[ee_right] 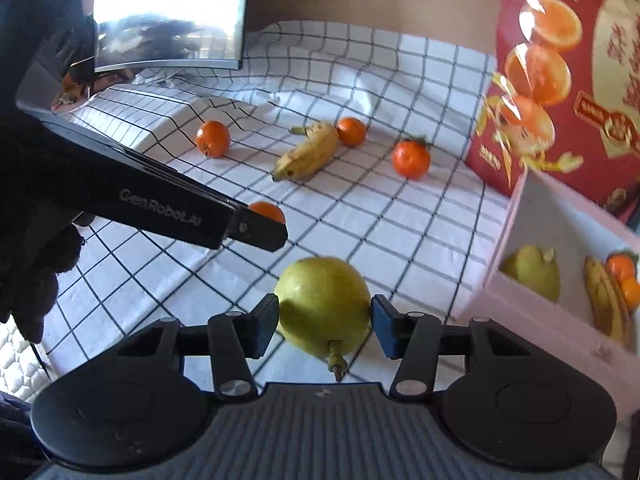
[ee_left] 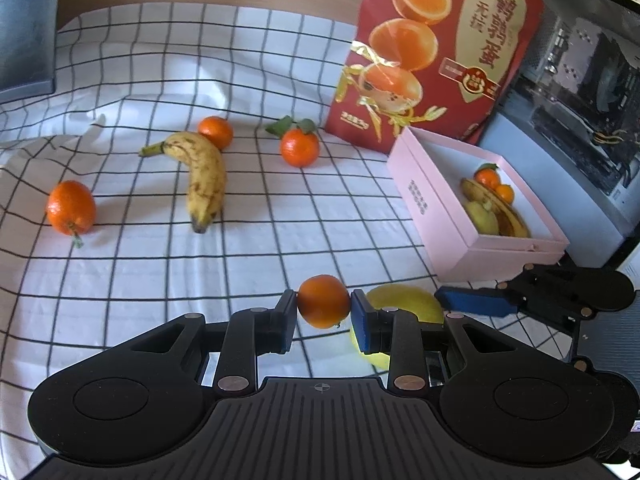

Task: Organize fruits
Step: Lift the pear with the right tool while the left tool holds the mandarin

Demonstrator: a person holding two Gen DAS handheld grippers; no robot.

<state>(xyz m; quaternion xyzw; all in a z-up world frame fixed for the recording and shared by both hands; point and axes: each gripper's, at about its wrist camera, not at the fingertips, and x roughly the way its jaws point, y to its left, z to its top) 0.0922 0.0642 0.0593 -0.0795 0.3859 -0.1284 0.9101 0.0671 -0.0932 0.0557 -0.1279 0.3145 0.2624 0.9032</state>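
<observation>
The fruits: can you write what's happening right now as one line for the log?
left hand-held gripper: shut on orange | right hand-held gripper: around pear | pink box: partly filled | tablecloth: banana, three oranges left

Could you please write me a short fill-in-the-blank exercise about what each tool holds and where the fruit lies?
1. The left tool is shut on a ____.
2. The right tool grips a yellow-green ____.
3. The banana on the checked cloth touches one ____.
4. The pink box stands in front of a ____ carton.

Missing words: tangerine; pear; tangerine; red
</observation>
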